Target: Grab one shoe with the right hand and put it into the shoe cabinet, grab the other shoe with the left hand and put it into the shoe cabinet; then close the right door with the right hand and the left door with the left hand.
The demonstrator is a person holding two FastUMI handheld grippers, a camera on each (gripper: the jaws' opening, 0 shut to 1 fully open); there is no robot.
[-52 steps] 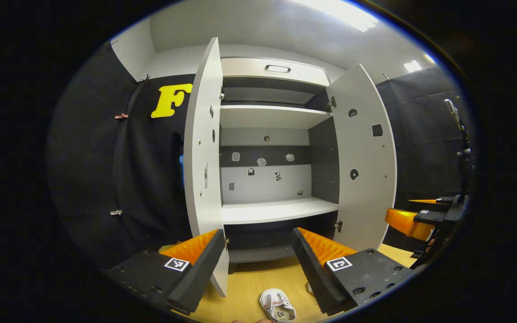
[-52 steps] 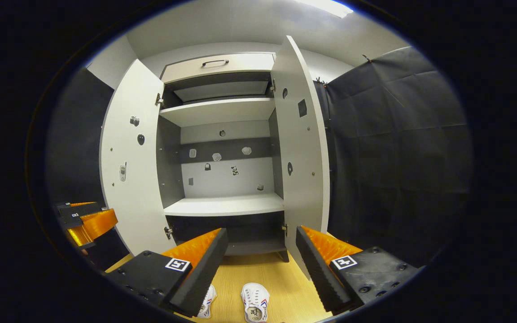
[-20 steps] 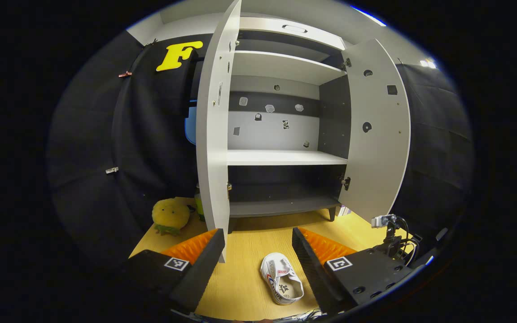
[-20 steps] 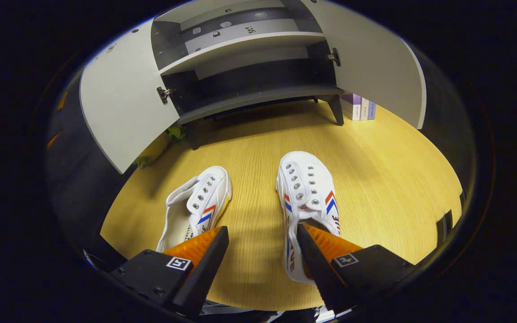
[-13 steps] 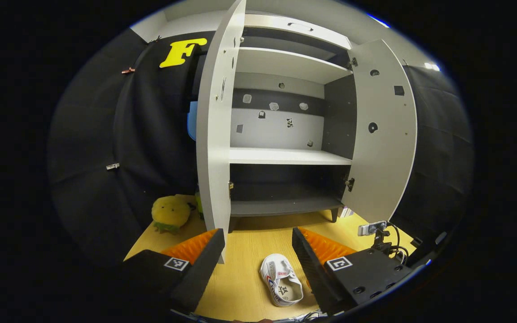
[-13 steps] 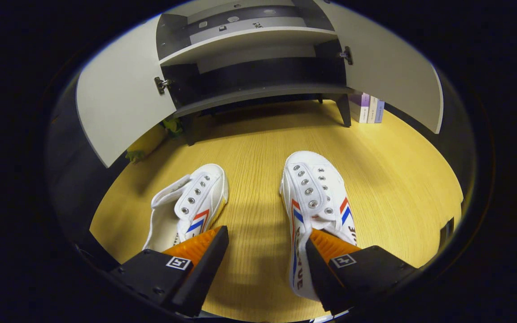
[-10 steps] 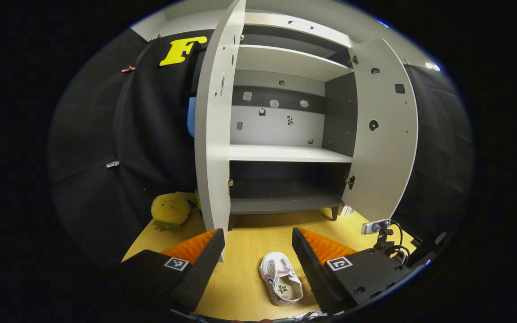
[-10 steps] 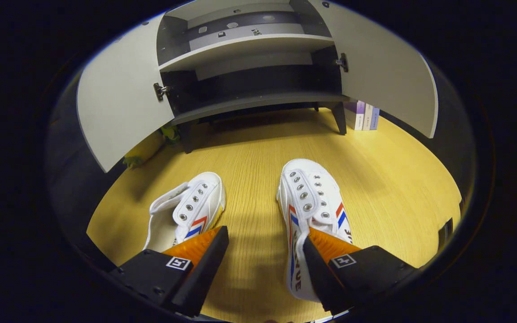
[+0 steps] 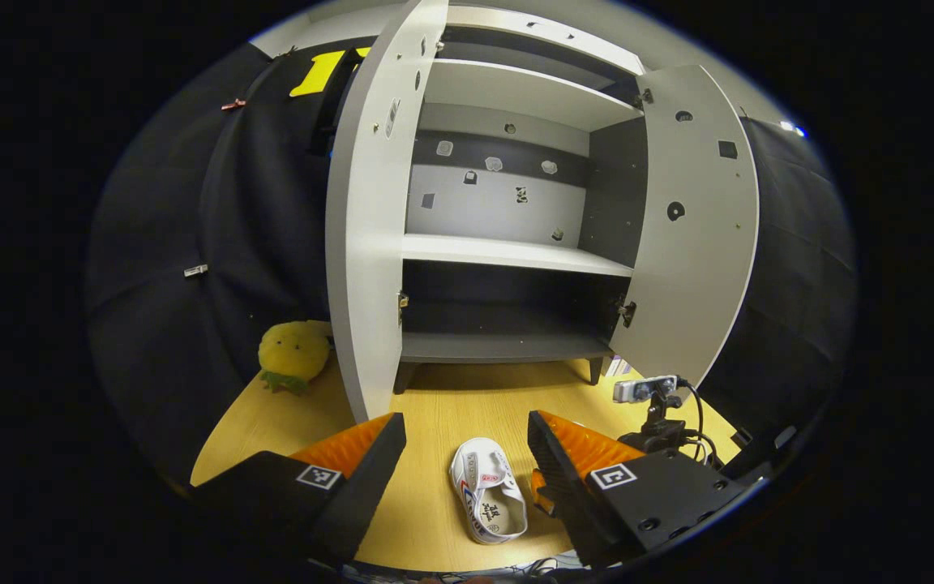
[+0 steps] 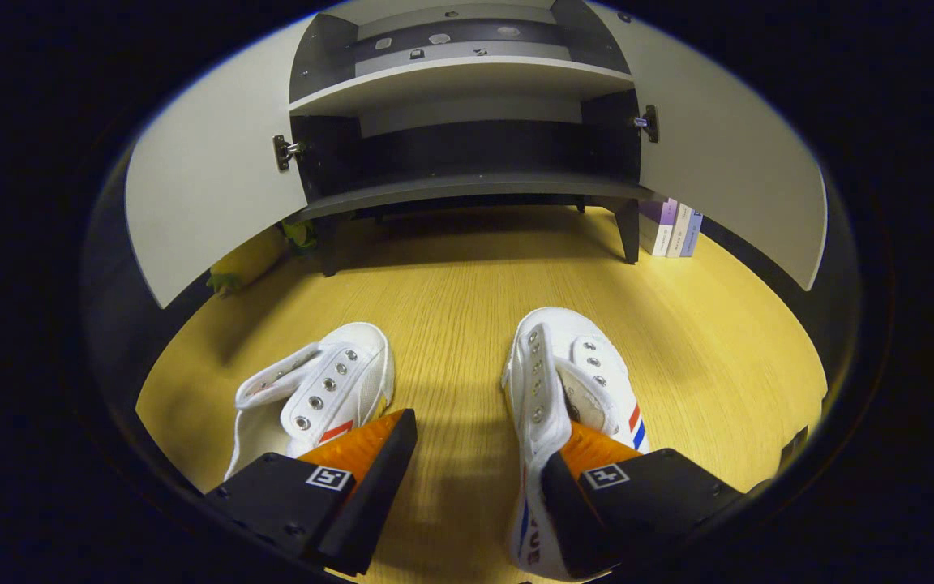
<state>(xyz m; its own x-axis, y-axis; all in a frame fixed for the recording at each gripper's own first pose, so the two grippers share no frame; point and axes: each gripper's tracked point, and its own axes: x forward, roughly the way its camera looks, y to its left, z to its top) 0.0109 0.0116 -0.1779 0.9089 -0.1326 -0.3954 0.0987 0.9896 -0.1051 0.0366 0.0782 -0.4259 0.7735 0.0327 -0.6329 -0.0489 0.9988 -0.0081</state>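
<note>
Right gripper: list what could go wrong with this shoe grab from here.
1. The right gripper is open, one finger inside the right shoe, the other outside; closing may pinch only its soft side wall, so it could sag or slip.
2. The left shoe lies close beside the outer finger and may get nudged.

The right shoe [image 10: 568, 389] carries dark capital letters down its side by the red and blue stripes, and only "UE" is legible, in the right gripper view. The left shoe [image 9: 487, 500] has dark print on its insole and a small red tag, both too small to read.
</note>
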